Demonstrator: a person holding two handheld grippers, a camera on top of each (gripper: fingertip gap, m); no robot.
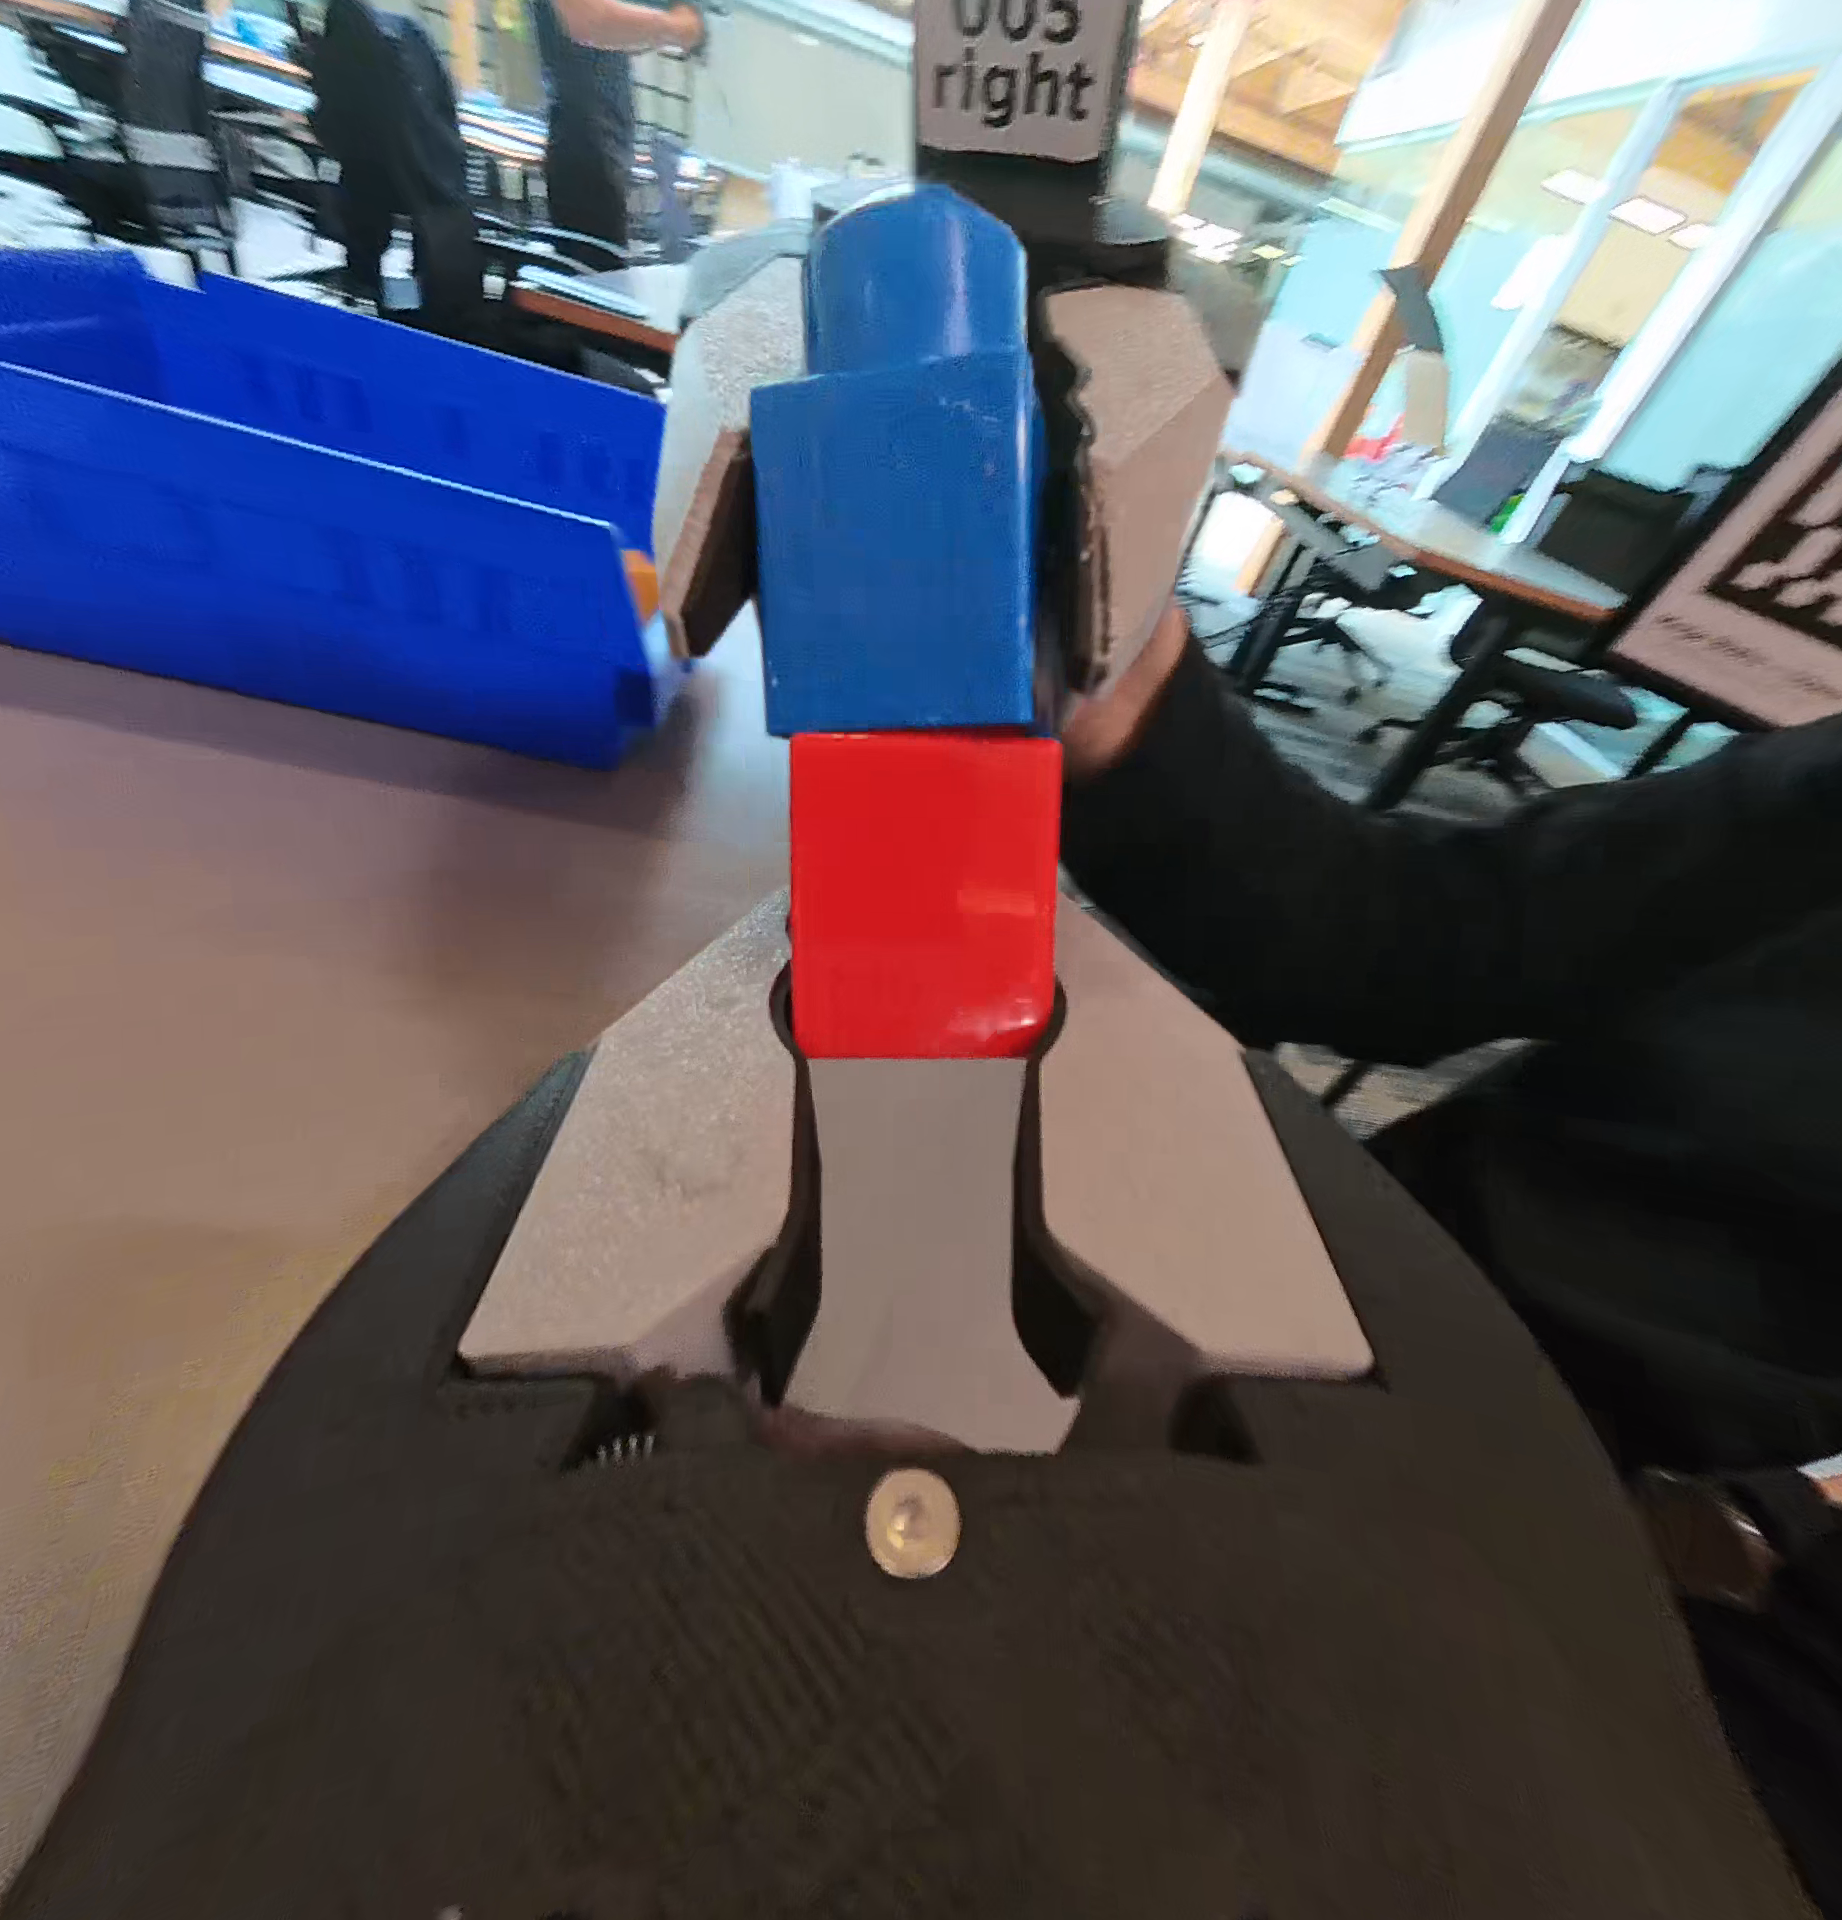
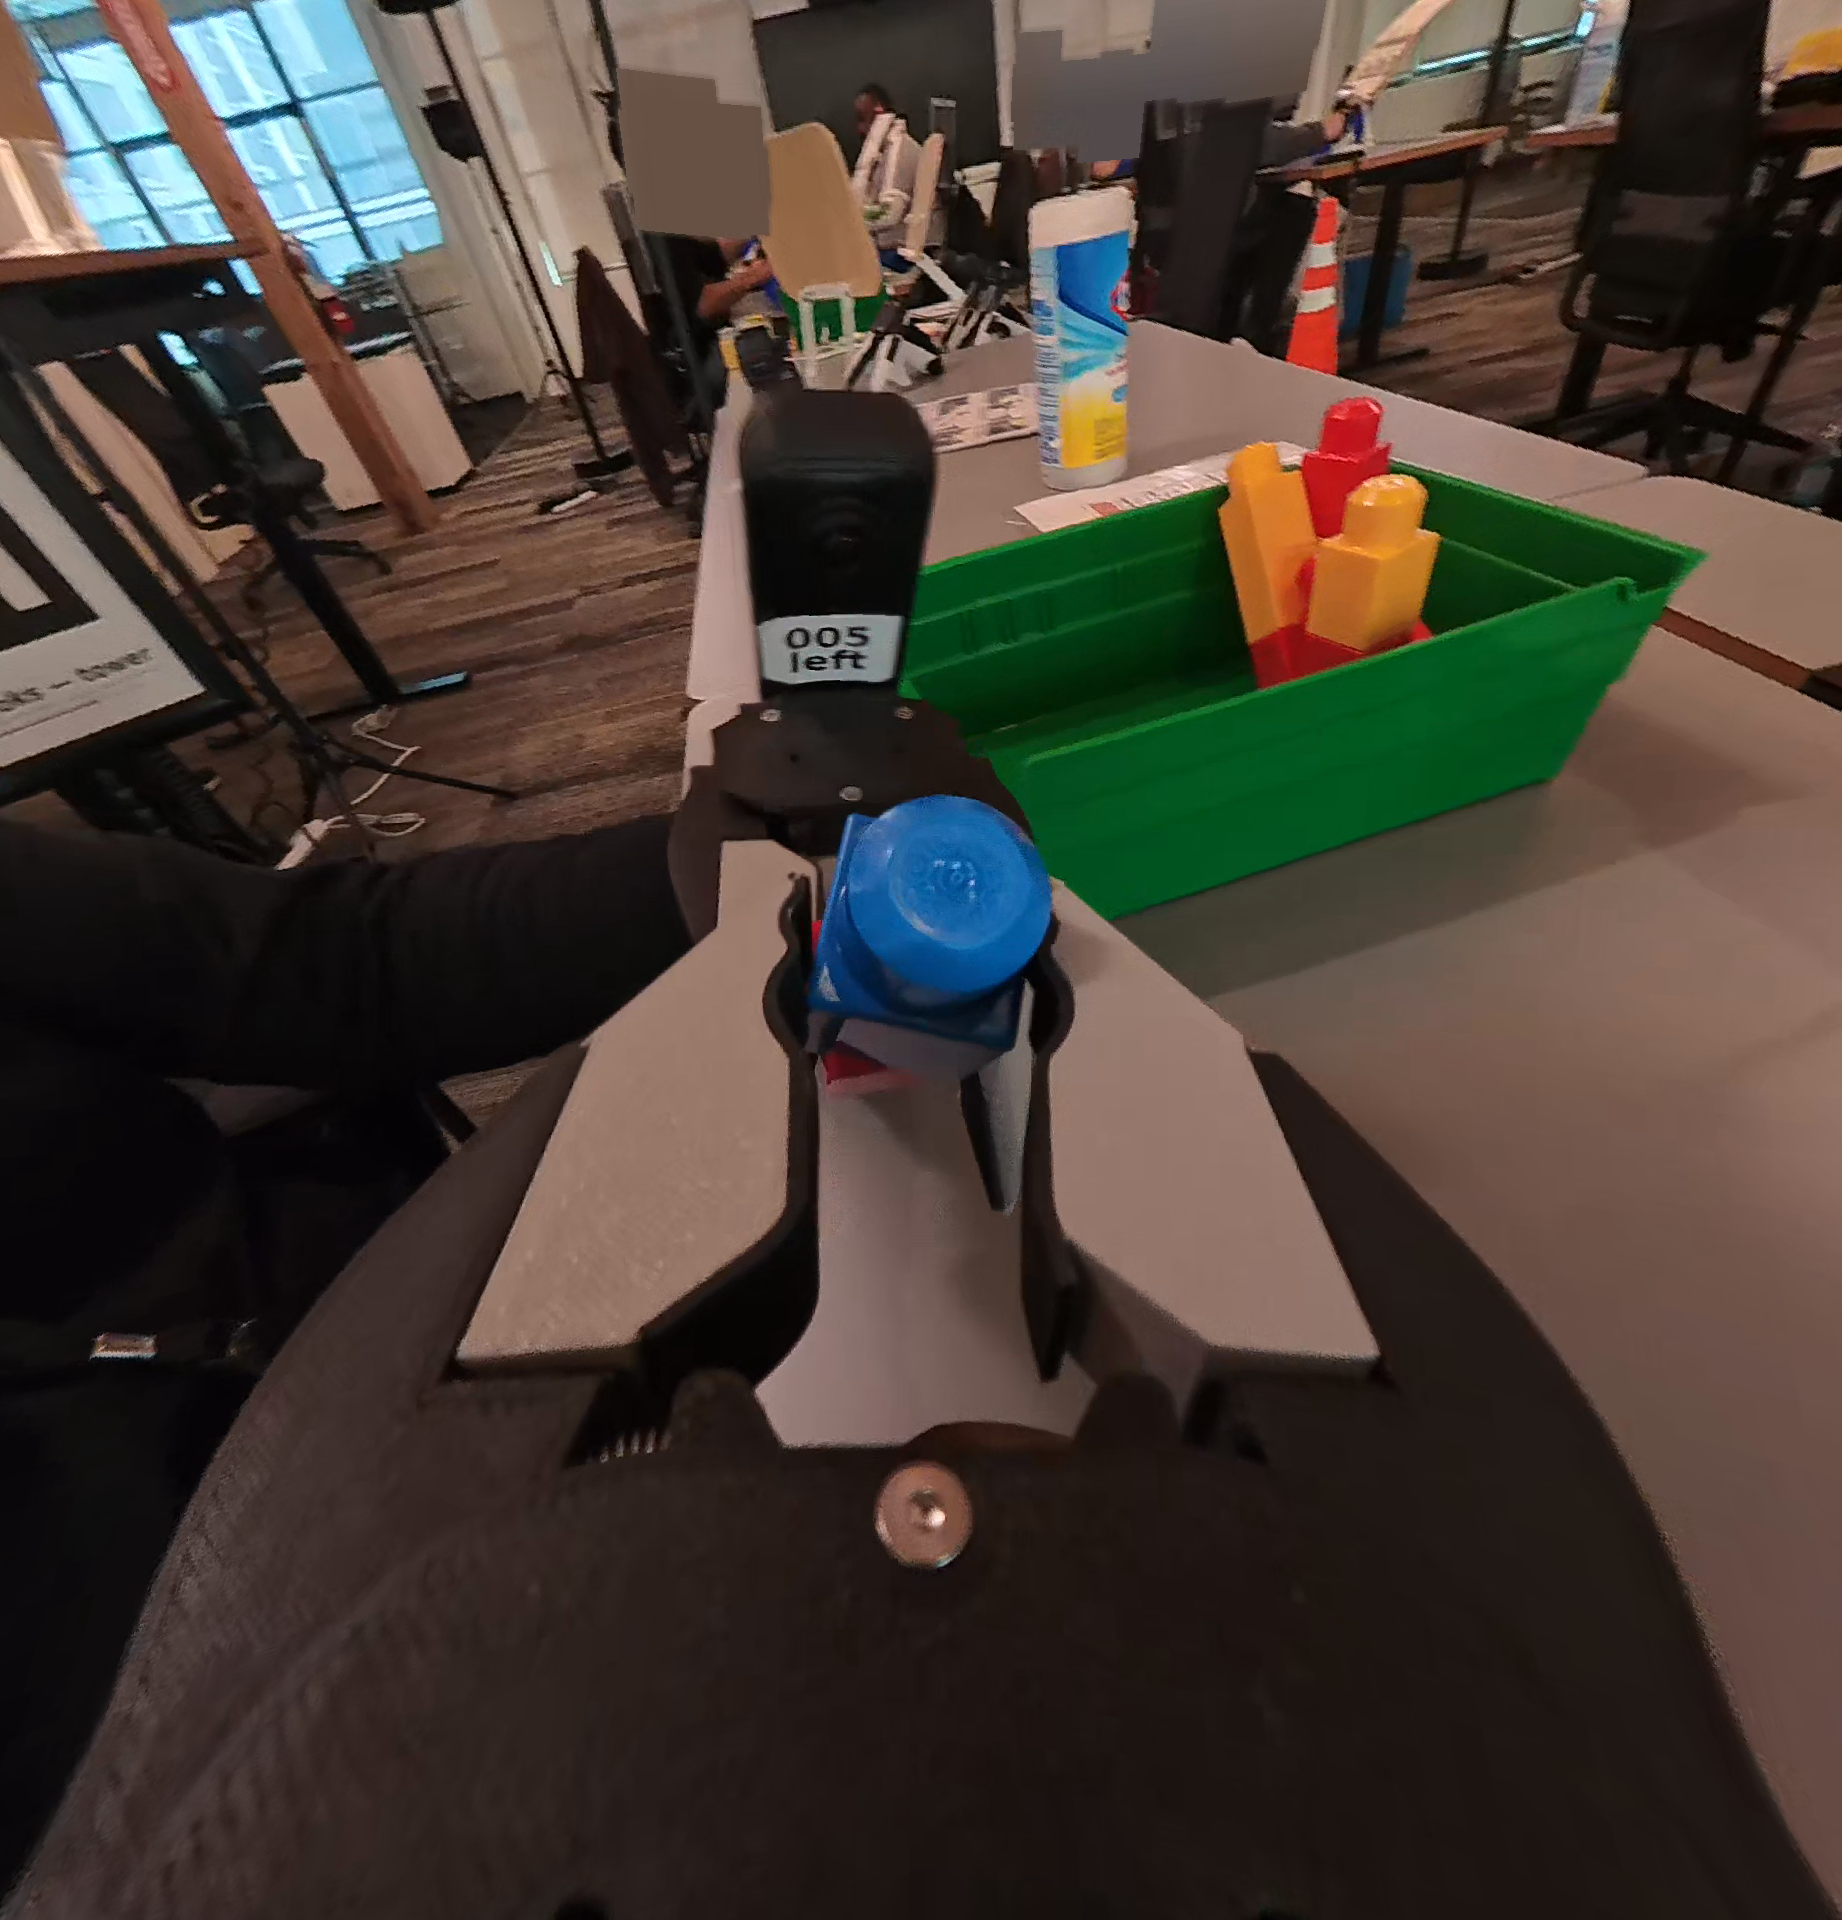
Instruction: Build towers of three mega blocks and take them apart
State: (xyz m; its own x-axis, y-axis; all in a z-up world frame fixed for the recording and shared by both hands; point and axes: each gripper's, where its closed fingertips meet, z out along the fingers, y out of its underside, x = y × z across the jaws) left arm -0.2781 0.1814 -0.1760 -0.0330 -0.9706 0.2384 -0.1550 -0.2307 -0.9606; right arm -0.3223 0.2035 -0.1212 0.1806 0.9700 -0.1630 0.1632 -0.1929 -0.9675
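Note:
A blue block (image 1: 896,540) sits on top of a red block (image 1: 922,883), both held above the table. My left gripper (image 1: 922,935) is shut on the red block at the bottom. My right gripper (image 1: 896,644) comes in from the far side, its fingers on either side of the blue block. In the right wrist view my right gripper (image 2: 922,977) is shut on the blue block (image 2: 938,925), stud towards the camera. A corner of the red block (image 2: 860,1070) shows beneath it. The left gripper (image 2: 834,748) is behind, its fingers mostly hidden.
A blue bin (image 1: 304,582) stands at the left on the table (image 1: 273,935), an orange block (image 1: 642,582) peeking from its end. A green bin (image 2: 1260,748) at the right holds yellow and red block towers (image 2: 1332,561). A wipes canister (image 2: 1081,343) stands behind it. Across from one pair of fingers to the other is roughly 7 centimetres.

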